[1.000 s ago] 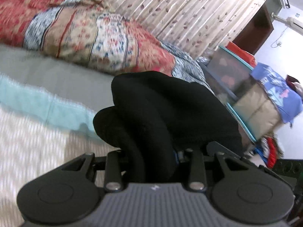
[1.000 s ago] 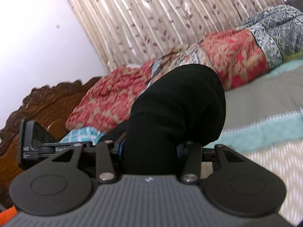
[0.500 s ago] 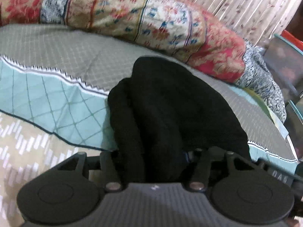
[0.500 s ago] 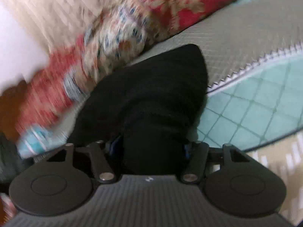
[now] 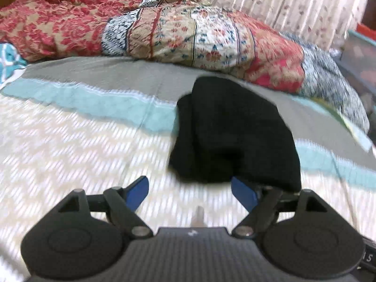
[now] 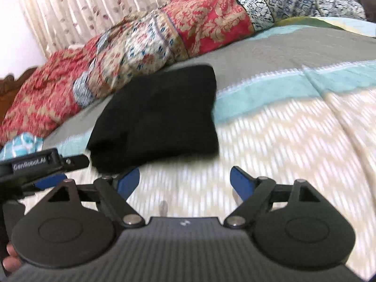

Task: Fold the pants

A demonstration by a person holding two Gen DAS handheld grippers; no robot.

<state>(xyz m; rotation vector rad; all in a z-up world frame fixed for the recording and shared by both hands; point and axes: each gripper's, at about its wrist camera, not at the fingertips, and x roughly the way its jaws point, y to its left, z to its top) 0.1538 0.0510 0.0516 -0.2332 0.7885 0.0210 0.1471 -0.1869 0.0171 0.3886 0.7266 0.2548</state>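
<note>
Folded black pants lie on the bed; left claw and right claw gape empty; folding looks finished; next, only tidying.

Your left gripper has its blue fingers spread wide and grips nothing. Your right gripper is likewise spread, blue pads bare, both aimed low and forward.
</note>
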